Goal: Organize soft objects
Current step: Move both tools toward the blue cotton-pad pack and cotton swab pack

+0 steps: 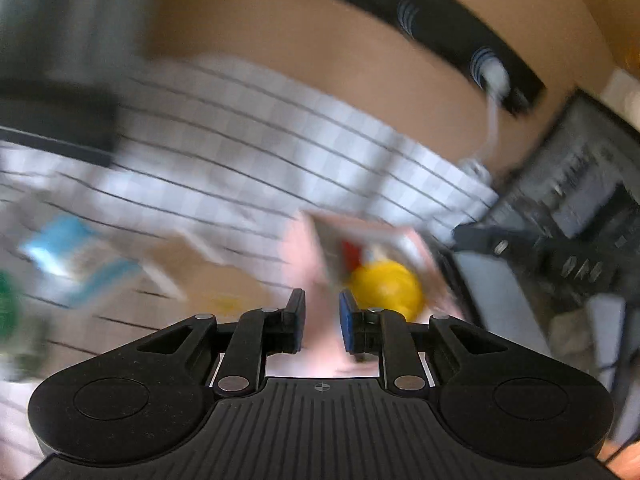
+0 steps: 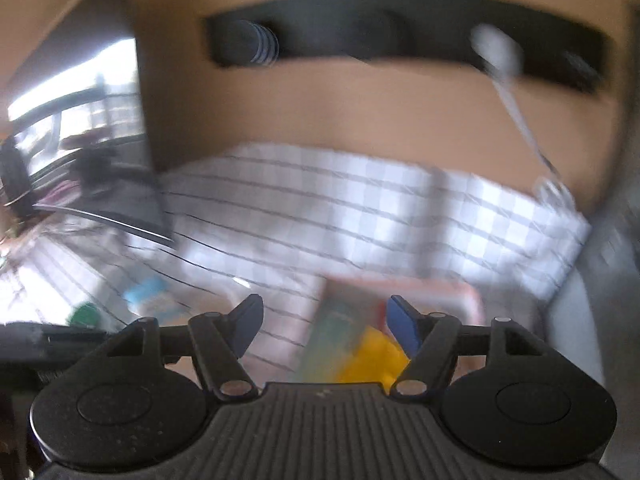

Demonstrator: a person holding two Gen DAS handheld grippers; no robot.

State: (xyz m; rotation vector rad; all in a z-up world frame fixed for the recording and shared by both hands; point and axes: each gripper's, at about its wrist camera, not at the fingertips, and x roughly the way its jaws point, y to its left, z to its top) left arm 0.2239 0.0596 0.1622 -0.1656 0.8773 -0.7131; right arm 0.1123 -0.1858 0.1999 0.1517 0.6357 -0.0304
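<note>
Both views are motion-blurred. A pink tray (image 1: pixel 416 248) lies on a checked cloth (image 1: pixel 248 136) and holds a yellow soft ball (image 1: pixel 386 290) and other blurred items. My left gripper (image 1: pixel 322 312) hovers just left of the ball, its jaws a narrow gap apart with nothing between them. In the right wrist view the pink tray (image 2: pixel 452 286) and a yellow object (image 2: pixel 372 356) lie just ahead of my right gripper (image 2: pixel 326 318), which is wide open and empty. A blue and white packet (image 1: pixel 68 256) and a green object (image 1: pixel 8 300) lie to the left.
A brown headboard with a black strip (image 2: pixel 400 40) and a white cable (image 2: pixel 516 108) stands behind the cloth. A dark laptop-like object (image 2: pixel 100 208) lies at the left. Dark equipment (image 1: pixel 580 184) stands at the right. The packet (image 2: pixel 152 300) and green object (image 2: pixel 86 314) show too.
</note>
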